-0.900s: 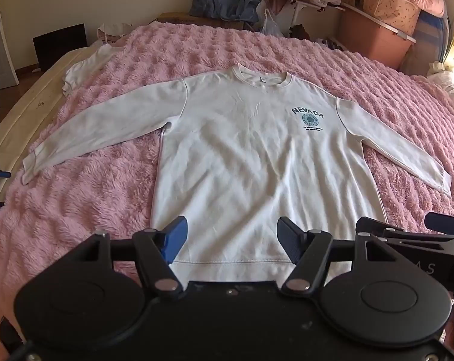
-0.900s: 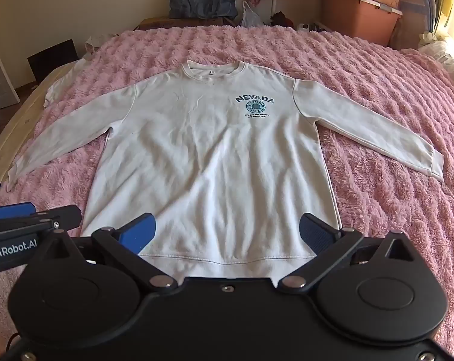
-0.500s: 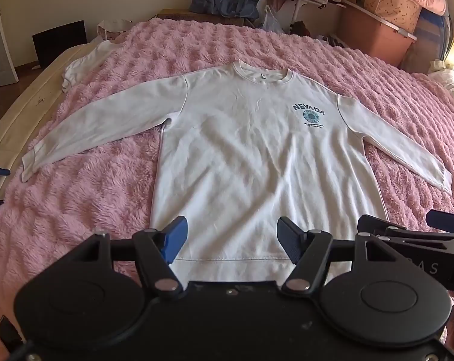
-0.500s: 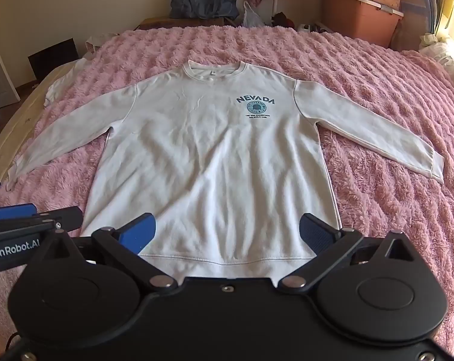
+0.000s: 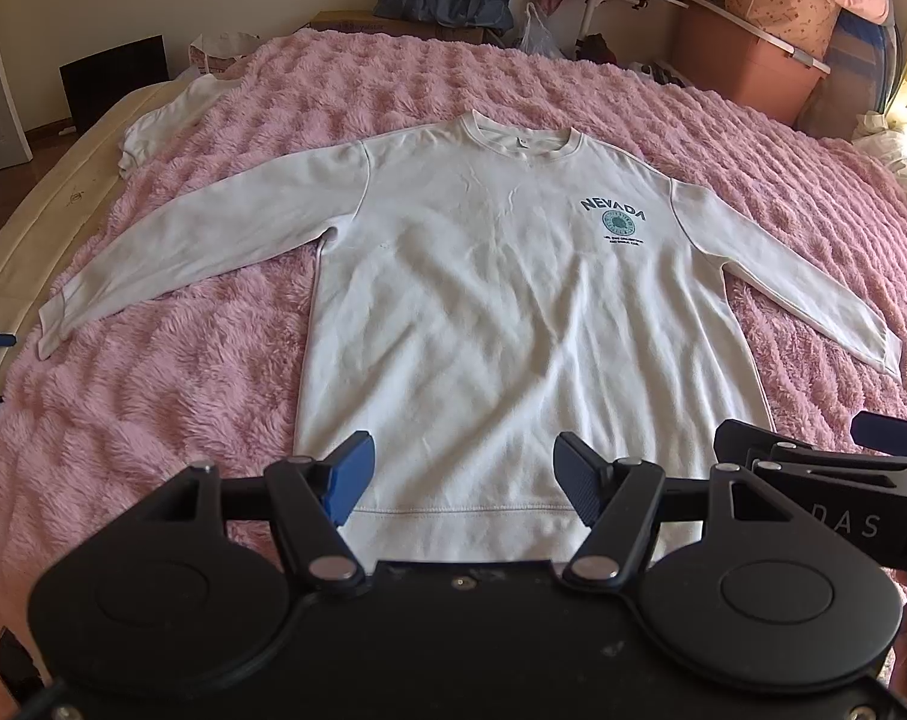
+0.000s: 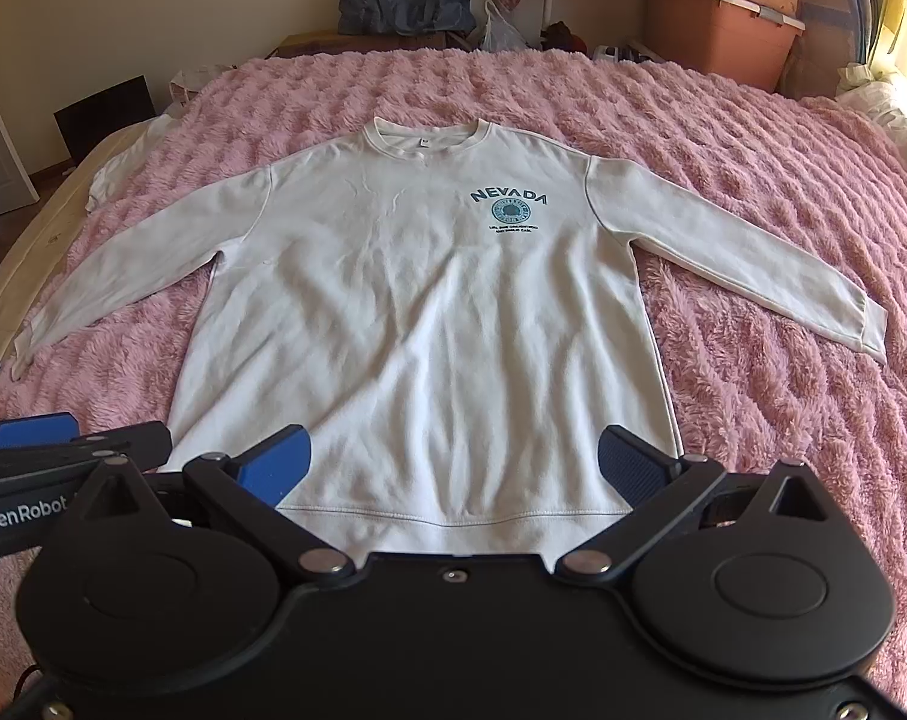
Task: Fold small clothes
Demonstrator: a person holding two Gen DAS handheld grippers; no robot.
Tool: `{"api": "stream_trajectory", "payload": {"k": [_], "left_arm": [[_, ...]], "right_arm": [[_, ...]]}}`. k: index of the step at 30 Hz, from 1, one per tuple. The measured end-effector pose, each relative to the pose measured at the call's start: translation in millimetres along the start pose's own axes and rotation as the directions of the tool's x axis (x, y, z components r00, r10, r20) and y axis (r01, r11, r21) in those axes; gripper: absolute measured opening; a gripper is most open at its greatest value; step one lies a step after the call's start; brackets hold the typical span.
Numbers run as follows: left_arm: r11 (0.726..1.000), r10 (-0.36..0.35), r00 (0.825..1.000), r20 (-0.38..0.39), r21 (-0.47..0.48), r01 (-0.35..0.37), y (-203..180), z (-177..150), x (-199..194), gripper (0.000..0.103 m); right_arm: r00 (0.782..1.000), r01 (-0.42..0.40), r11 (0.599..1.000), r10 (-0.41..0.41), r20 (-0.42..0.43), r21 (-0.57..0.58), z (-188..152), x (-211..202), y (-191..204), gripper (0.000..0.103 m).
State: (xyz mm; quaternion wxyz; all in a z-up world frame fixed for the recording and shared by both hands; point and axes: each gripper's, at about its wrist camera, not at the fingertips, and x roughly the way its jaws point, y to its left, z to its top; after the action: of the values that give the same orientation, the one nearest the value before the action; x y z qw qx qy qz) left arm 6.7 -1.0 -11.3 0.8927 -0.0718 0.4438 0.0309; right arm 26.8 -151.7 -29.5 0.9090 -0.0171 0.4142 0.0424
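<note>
Left wrist view: nearest the lens the left gripper is held with its jaws apart and nothing between them, above the hem of the sweatshirt; the right gripper is likewise spread wide and empty. The sweatshirt is laid flat, front up, on the pink blanket, both sleeves stretched outward. No fold is judged to have been made; sleeves and body are all left. "NEVADA" is printed on the chest; "GenRobot" can be read on the neighbouring tool.
</note>
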Motion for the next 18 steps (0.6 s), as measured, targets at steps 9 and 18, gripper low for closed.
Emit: {"api": "stream_trajectory", "payload": {"k": [9,18], "left_arm": [[1.000,0.002,1.000,-0.003,-0.001,-0.002,0.1,-1.5,1.1,0.070],[1.000,0.002,1.000,-0.012,-0.002,-0.002,1.2,-0.9,2.7,0.070]], "right_arm": [[1.000,-0.001,1.000,0.001,-0.002,0.000,-0.2,1.2,-0.6,0.103],[1.000,-0.001,1.000,0.001,-0.003,0.002,-2.2,3.5,-1.0,0.103]]}}
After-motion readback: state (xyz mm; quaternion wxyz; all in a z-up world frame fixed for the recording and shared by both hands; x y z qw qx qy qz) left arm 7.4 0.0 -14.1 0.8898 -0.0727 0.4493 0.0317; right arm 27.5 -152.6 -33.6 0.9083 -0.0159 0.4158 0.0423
